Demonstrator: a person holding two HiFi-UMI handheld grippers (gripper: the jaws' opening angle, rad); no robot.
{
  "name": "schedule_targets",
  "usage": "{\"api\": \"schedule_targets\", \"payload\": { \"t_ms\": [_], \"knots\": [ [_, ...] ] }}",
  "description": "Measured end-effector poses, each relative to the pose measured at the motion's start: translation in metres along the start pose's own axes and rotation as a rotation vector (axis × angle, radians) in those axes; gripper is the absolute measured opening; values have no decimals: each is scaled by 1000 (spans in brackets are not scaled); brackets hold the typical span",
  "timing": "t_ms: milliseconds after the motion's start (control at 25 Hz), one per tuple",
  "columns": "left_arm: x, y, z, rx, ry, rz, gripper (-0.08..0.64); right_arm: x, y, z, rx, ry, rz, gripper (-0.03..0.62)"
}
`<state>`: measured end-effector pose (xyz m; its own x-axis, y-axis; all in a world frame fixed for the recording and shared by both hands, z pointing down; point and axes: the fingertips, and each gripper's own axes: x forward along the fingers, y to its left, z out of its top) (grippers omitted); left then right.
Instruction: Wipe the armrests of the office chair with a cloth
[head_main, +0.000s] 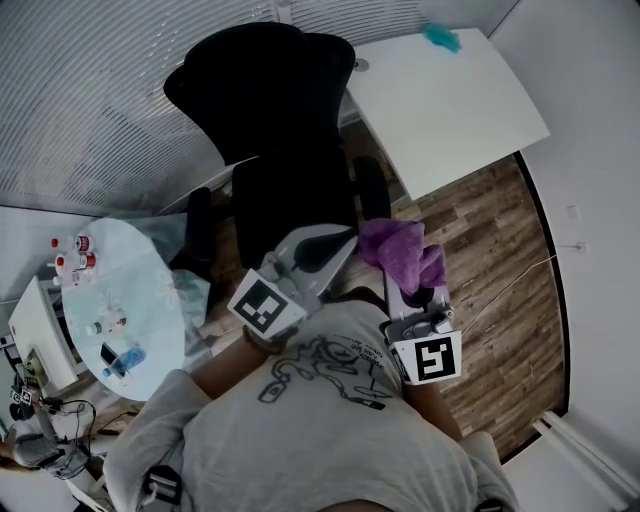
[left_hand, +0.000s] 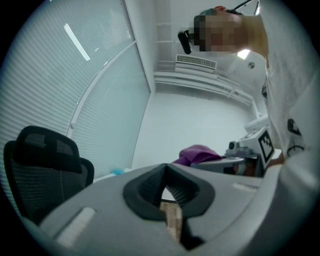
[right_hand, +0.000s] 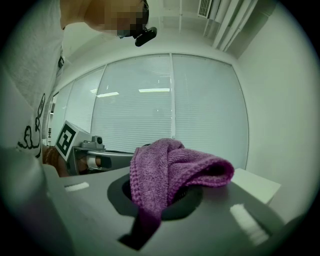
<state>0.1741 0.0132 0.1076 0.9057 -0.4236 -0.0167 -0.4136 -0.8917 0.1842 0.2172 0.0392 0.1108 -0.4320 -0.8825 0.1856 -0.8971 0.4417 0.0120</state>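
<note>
Here, seen from above, a person (head_main: 330, 430) holds a gripper in each hand over a black office chair (head_main: 270, 100). The right gripper (head_main: 412, 292) has its fingers clenched on a bunched purple cloth (head_main: 398, 250), which rises out of the fingers and flops to one side. The cloth is just beside the near end of the armrest (head_main: 372, 195) on the picture's right; whether it touches cannot be told. The left gripper (head_main: 330, 243) points over the chair seat, its fingers pressed together at the tips with nothing between them. The other armrest (head_main: 197, 225) is well apart from both grippers. A white worktop (head_main: 450, 110) stands beside the chair, with a small teal thing (head_main: 440, 38) at its far edge. A round table (head_main: 130, 270) carrying small bottles (head_main: 75, 262) stands at the left.
</note>
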Motion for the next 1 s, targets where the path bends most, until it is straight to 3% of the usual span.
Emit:
{"api": "schedule_targets", "payload": {
  "t_ms": [160, 480, 1000],
  "knots": [
    [9, -5, -3, 1, -2, 5, 0, -3, -9, 5, 21, -49, 8, 29],
    [30, -8, -10, -3, 6, 31, 0, -6, -30, -4, 29, -30, 30, 29],
    [48, 9, -64, -77, 87, 61, 0, 0, -51, -65, 45, 102, 56, 29]
  ]
}}
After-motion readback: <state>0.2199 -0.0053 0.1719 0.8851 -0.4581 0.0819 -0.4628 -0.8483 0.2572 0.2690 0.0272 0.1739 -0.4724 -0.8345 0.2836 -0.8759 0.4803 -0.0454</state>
